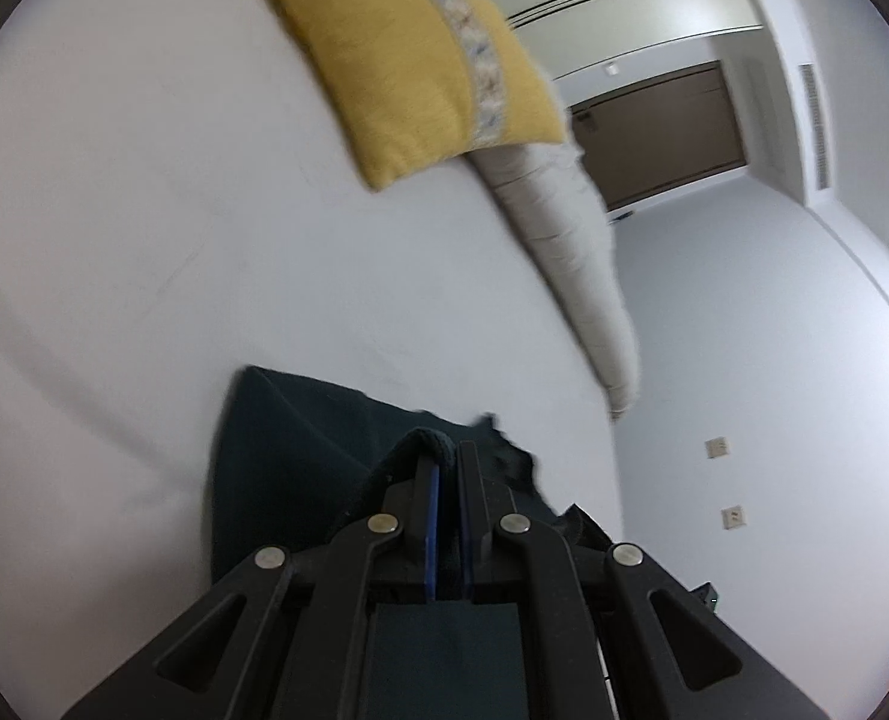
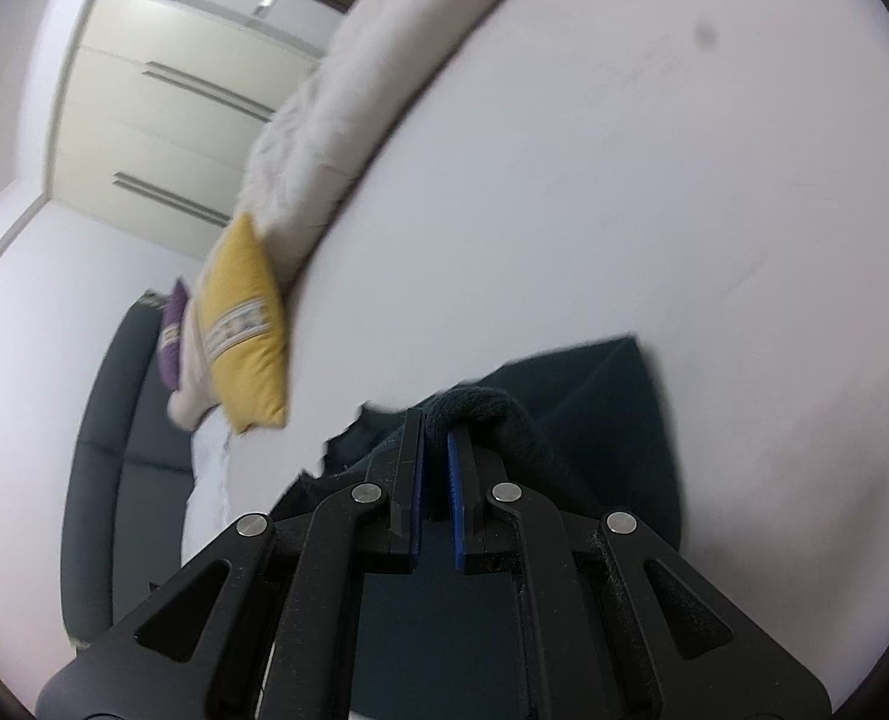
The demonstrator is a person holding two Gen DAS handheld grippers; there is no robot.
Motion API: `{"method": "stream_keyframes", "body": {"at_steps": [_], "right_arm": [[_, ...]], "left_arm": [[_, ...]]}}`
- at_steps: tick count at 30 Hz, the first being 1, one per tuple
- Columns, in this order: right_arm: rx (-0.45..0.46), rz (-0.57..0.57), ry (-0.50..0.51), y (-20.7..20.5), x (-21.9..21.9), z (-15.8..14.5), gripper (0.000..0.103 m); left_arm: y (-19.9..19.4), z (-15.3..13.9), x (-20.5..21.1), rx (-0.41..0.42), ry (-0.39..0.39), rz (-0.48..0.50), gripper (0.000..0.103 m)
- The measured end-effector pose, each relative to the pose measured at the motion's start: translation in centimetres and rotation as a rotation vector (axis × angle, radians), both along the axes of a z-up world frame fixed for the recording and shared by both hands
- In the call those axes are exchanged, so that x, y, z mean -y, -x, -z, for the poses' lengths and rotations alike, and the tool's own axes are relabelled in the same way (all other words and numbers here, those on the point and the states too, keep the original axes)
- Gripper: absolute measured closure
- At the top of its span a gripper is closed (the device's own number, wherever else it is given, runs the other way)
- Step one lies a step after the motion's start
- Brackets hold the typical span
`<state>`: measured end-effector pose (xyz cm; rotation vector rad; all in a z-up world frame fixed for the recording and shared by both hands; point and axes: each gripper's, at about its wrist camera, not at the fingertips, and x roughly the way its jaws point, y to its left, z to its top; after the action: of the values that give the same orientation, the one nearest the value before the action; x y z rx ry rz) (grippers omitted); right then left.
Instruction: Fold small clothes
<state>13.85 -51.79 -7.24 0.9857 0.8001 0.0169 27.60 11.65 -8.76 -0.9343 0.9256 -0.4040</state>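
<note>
A dark teal garment point(image 1: 276, 450) hangs from my left gripper point(image 1: 447, 450), whose blue-padded jaws are shut on its thick hem. The same dark garment point(image 2: 600, 414) shows in the right wrist view, with my right gripper point(image 2: 435, 420) shut on another part of its ribbed edge. The cloth drapes below both grippers over a white bed sheet point(image 1: 144, 240). Most of the garment is hidden under the gripper bodies.
A yellow cushion point(image 1: 408, 66) lies on the bed beside a rolled beige duvet point(image 1: 564, 240). In the right wrist view the yellow cushion point(image 2: 243, 330) leans by a purple cushion point(image 2: 171, 330) and a dark sofa point(image 2: 108, 450). White wardrobes point(image 2: 162, 108) and a brown door point(image 1: 666, 132) stand behind.
</note>
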Motion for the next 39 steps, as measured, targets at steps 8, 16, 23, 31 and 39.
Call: {"method": "stream_keyframes", "body": {"at_steps": [8,16,23,31,39], "right_arm": [[-0.077,0.061,-0.043,-4.8,1.7,6.5,0.093],[-0.036,0.14,0.106,-2.3,2.8,3.9,0.056],[-0.066,0.05,0.298,0.6,0.1,1.4,0.056],[-0.125,-0.138,0.615,3.3,-8.0,2.0,0.056],[-0.142,-0.153,0.623,5.9,-8.0,3.3,0.082]], "left_arm": [[-3.7,4.9,0.3,-0.102,-0.013,-0.006,0.064],[-0.9,2.2,-1.3,-0.018,-0.046,-0.069,0.036],[3.9,1.6,-0.5,0.01,-0.173,-0.029,0.036],[8.0,1.9,3.0,0.046,-0.498,0.068,0.045],[8.6,3.0,3.3,0.028,-0.542,0.089,0.064]]}}
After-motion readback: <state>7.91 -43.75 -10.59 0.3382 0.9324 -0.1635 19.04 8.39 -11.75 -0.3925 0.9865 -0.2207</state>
